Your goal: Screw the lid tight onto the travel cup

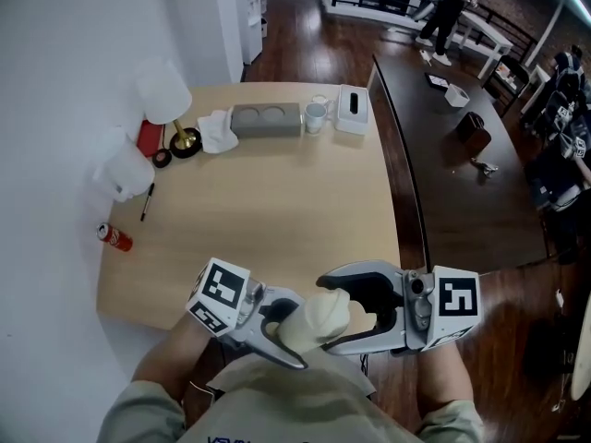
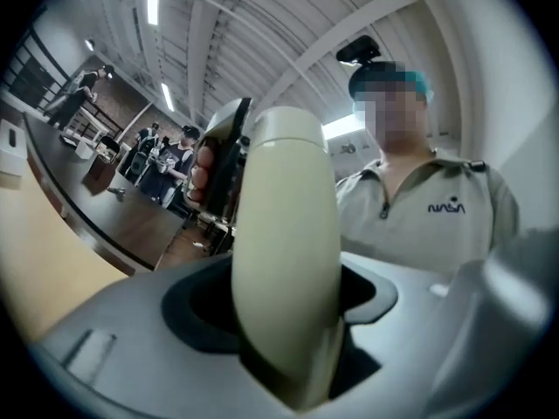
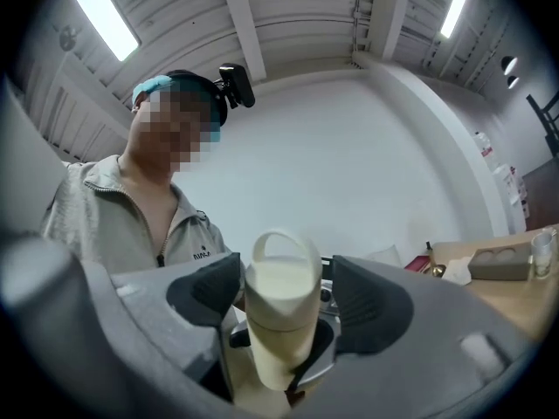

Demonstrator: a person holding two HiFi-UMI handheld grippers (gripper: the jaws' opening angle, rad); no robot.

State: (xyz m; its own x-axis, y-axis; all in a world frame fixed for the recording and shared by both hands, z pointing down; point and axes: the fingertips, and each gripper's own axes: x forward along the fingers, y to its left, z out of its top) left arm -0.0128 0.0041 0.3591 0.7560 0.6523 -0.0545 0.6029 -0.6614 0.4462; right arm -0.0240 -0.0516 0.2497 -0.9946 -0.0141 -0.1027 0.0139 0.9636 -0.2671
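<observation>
The left gripper (image 1: 277,332) clamps the cup (image 1: 312,327) beyond the table's (image 1: 277,220) 6 o'clock edge, by the chest, its axis running 8 to 2 o'clock. The right gripper (image 1: 332,314), coming from 3 o'clock, stands wide around the lid (image 3: 279,273), pads (image 3: 371,299) apparently clear.

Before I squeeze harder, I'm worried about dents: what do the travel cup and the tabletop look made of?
The travel cup is cream, smooth and matte with a soft sheen; likely plastic or painted metal, but the look leaves it open. The tabletop has a pale, even wood tone with faint grain; probably laminate or veneer.
</observation>
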